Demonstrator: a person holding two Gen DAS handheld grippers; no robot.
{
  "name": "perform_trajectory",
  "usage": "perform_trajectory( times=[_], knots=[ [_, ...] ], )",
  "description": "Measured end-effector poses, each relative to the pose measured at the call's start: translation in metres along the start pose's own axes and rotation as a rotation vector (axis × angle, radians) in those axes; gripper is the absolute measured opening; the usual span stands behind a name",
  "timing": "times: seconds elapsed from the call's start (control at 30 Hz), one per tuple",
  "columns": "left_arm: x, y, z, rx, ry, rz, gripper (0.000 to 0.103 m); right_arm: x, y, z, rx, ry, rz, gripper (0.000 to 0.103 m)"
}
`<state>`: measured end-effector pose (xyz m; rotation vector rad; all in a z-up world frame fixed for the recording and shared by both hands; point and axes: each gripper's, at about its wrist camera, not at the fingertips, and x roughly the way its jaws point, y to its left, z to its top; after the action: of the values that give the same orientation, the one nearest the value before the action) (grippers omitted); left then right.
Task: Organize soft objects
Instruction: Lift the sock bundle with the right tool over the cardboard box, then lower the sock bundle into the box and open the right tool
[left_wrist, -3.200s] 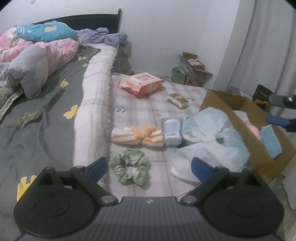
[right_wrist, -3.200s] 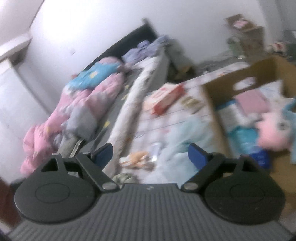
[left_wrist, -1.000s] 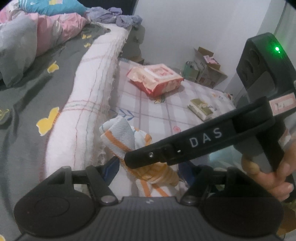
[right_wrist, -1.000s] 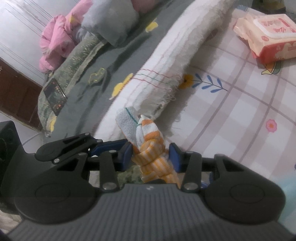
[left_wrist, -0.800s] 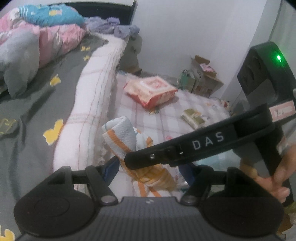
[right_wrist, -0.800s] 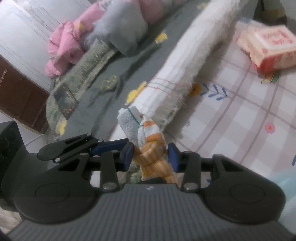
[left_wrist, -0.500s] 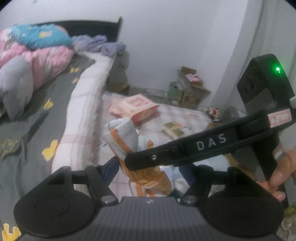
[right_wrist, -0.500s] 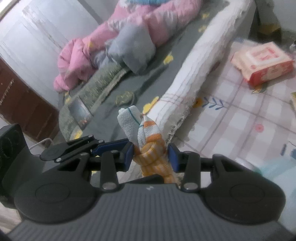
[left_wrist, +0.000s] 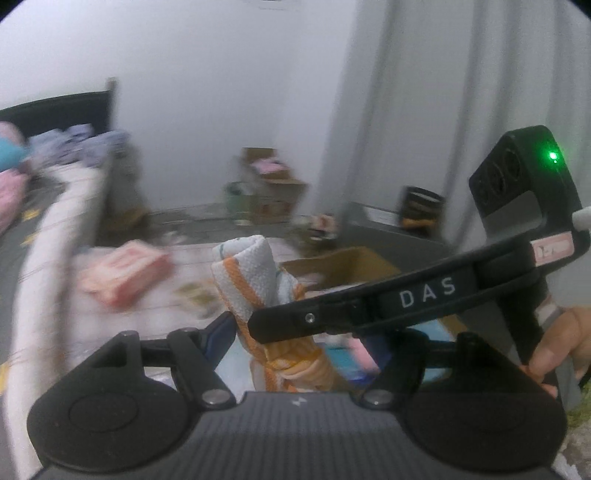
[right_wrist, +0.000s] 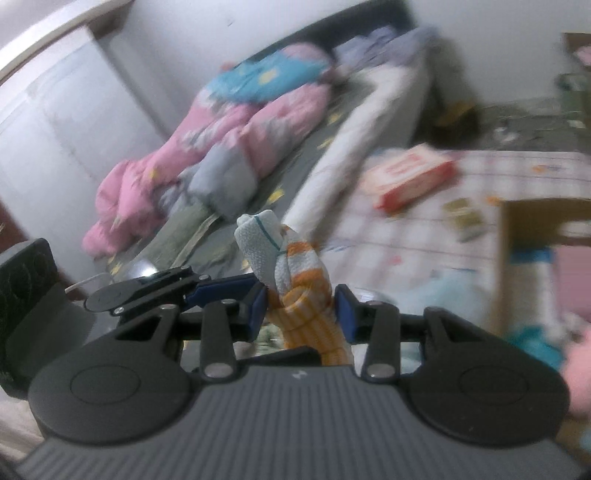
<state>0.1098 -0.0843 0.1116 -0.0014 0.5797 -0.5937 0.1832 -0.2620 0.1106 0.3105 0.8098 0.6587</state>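
One knotted cloth bundle, white waffle-weave fabric with orange stripes (right_wrist: 299, 280), is up in the air between the two grippers. The right gripper (right_wrist: 301, 308) has its two blue pads pressed against the orange knot from either side, so it is closed on the bundle, whose white rolled end sticks up above the pads. In the left wrist view the same bundle (left_wrist: 255, 291) stands upright between the two blue fingers of the left gripper (left_wrist: 314, 338); these sit wider apart than the bundle, and the right gripper's black finger marked "DAS" crosses in front, so whether the left pads touch the cloth cannot be told. One bare hand (left_wrist: 561, 339) grips the right tool's handle at the right edge.

Below lies a checked pale floor mat (right_wrist: 424, 221) carrying one pink-and-red soft pack of wipes (right_wrist: 410, 173) and one open brown cardboard box (right_wrist: 535, 218) with blurred pink and blue things inside. Beside the mat, one bed with a dark grey sheet (right_wrist: 295, 158) holds a bunched pink quilt (right_wrist: 207, 140).
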Motion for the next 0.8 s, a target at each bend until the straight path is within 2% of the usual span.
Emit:
perform_trajectory(
  times=[0.17,0.33,0.4,0.53,0.63,0.8],
  knots=[
    [0.036,-0.058,0.003,0.071,0.055,-0.132,0.075,-0.067,-0.050,-0.028,0.086,-0.055,-0.096,0.039],
    [0.078,-0.102,-0.007,0.108,0.150,-0.240,0.078,-0.103,-0.099,-0.065,0.182,-0.077,-0.162,0.039],
    [0.091,-0.106,-0.014,0.102,0.196,-0.260,0.079,-0.110,-0.121,-0.080,0.233,-0.077,-0.182,0.039],
    [0.106,-0.097,-0.025,0.085,0.251,-0.235,0.080,-0.109,-0.159,-0.105,0.321,-0.054,-0.214,0.039],
    [0.100,-0.082,-0.026,0.084,0.241,-0.206,0.084,-0.100,-0.179,-0.116,0.368,-0.022,-0.198,0.039],
    [0.081,-0.049,-0.024,0.070,0.192,-0.104,0.086,-0.067,-0.175,-0.118,0.298,0.073,-0.154,0.039]
  ],
)
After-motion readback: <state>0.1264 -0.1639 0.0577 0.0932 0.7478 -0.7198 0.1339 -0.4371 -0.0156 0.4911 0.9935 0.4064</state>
